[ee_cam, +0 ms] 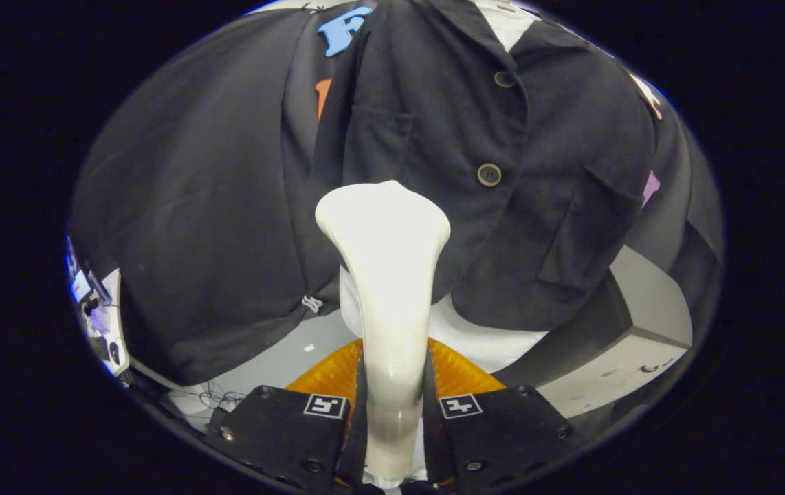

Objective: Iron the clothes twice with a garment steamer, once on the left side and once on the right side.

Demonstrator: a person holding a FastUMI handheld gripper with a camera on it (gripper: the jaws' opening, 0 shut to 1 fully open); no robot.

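Gripper view: the gripper [392, 412] has both fingers clamped on the slim handle of a white garment steamer [387, 275], likely so the wide head faces the cloth. Just beyond the head hangs a dark buttoned jacket [475, 137], the head level with its lower front near the middle button [489, 174]. The jacket's patch pocket [581, 234] lies flat; whether it holds anything cannot be told.

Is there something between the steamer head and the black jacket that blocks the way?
Nothing visible does. The gripper is shut on the steamer, whose head points at the jacket front, just beyond it.
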